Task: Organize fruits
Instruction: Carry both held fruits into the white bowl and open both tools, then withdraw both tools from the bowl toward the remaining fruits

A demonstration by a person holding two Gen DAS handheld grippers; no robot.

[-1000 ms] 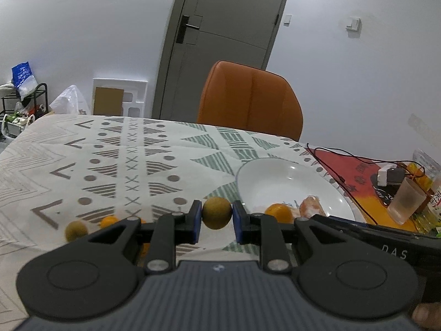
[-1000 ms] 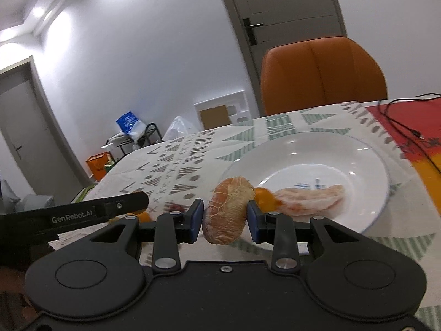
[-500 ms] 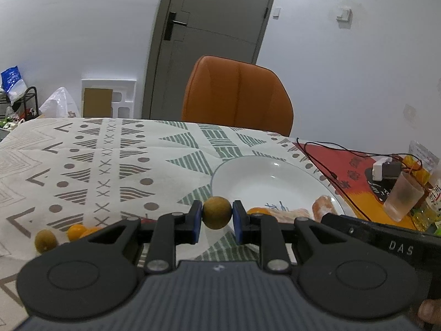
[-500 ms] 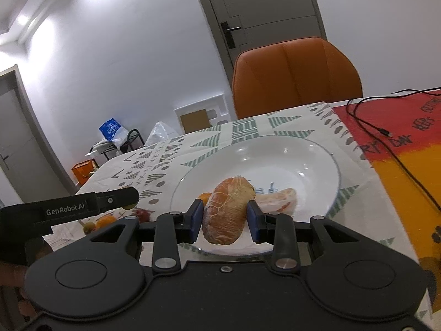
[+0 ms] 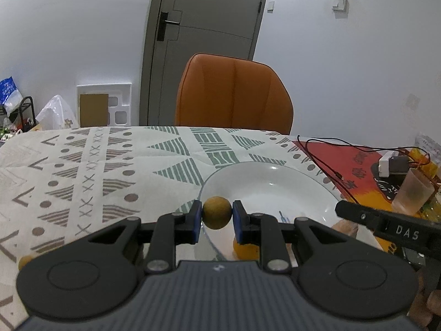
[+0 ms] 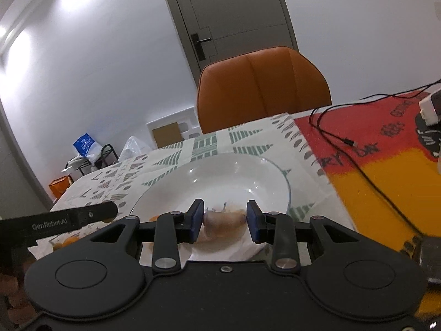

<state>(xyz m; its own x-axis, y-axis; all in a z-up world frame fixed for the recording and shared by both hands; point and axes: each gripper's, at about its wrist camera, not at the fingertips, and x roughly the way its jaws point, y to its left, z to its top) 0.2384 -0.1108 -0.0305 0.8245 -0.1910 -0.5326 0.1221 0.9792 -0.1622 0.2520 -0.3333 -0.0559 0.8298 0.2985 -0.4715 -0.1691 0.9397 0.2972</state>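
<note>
My left gripper (image 5: 217,217) is shut on a small round brown-yellow fruit (image 5: 217,212) and holds it over the near left rim of the white plate (image 5: 275,182). An orange fruit (image 5: 244,249) lies in the plate under my right finger. My right gripper (image 6: 225,222) has its jaws apart over the plate (image 6: 220,176). A blurred peeled citrus piece (image 6: 224,226) sits between them, touching the left pad with a gap at the right pad. It looks to be dropping or resting in the plate.
A patterned cloth (image 5: 82,171) covers the table. Small fruits lie at its left edge (image 5: 23,260). A red and yellow mat (image 6: 386,160) with a black cable (image 6: 344,138), a plastic cup (image 5: 412,190) and a charger (image 5: 391,162) is at right. An orange chair (image 5: 234,93) stands behind.
My right jaws have opened and the citrus piece has come loose, lower over the plate. My left gripper has moved right, and its fruit is now over the plate's rim.
</note>
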